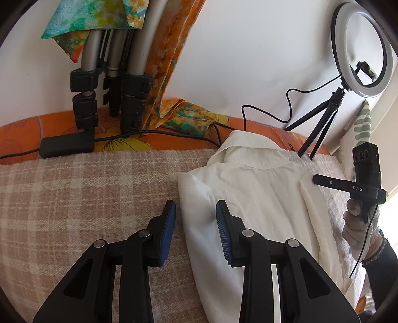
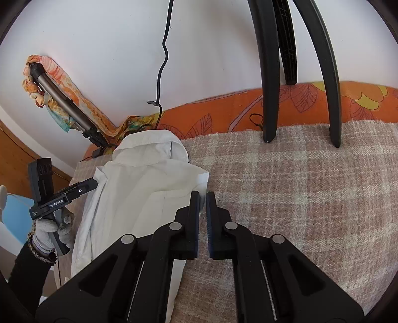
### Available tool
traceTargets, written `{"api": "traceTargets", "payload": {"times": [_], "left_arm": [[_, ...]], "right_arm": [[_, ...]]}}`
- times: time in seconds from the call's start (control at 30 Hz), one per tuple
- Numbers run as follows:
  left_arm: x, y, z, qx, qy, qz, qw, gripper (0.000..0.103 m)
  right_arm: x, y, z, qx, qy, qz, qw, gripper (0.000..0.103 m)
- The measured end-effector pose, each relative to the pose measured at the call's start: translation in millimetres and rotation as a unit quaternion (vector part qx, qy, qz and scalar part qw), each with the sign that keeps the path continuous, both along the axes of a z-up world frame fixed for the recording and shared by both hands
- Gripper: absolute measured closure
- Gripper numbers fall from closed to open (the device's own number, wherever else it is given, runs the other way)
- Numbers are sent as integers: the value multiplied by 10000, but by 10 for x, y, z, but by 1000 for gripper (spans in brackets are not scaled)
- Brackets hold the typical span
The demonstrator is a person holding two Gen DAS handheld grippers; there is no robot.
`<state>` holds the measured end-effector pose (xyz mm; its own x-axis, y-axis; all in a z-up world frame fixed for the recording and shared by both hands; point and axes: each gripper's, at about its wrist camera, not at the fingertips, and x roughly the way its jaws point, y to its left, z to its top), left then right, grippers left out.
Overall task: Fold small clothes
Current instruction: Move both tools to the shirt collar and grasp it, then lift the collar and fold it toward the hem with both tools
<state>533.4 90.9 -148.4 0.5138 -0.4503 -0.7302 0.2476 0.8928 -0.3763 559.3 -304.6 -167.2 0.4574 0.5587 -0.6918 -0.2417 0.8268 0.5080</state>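
A white collared shirt (image 1: 261,198) lies on a beige plaid blanket (image 1: 87,198), collar toward the wall. My left gripper (image 1: 195,211) stands open over the shirt's left edge; the hem lies between the blue pads, which do not press on it. At the shirt's opposite side, the right gripper (image 2: 202,197) is shut on a thin fold of the shirt (image 2: 139,198) edge, with white cloth showing between its pads. The left wrist view shows the right gripper (image 1: 316,179) from the side, in a gloved hand. Across the shirt in the right wrist view is the left gripper (image 2: 94,184).
Silver tripod legs (image 1: 112,74) draped in a colourful scarf (image 1: 87,15) stand at the back on an orange floral sheet (image 1: 37,126), beside a black power adapter (image 1: 67,146) and cables. A ring light (image 1: 363,47) on a small tripod stands back right. Two black legs (image 2: 268,99) rest on the blanket.
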Motion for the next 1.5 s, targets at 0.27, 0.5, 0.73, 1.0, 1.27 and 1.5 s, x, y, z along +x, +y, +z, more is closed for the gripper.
{"api": "traceTargets", "payload": {"times": [0.27,0.5,0.73,1.0,1.27,1.5], "left_arm": [[110,-51,-25,-168,-59,-52,9998,100],[33,13,154,-422,-320,-8,9986,101],[-225,-31,531,-209,-852,-104,9961,101],[-808,56,958,-113,-1266,-51,9919,102],[-1727,89,1207,59,-1514,-18,9885,102],[-2526,62,1040,202,-1458,17,9891,102]], "right_arm": [[169,224,-84,141,170,247,9995,87],[89,270,167,-225,-218,273,9991,99],[-170,221,606,-271,-701,240,9969,99],[-872,197,1182,-400,-1145,267,9923,99],[-1891,232,1432,-608,-1368,303,9883,99],[-2702,199,1251,-745,-1340,199,9880,99]]}}
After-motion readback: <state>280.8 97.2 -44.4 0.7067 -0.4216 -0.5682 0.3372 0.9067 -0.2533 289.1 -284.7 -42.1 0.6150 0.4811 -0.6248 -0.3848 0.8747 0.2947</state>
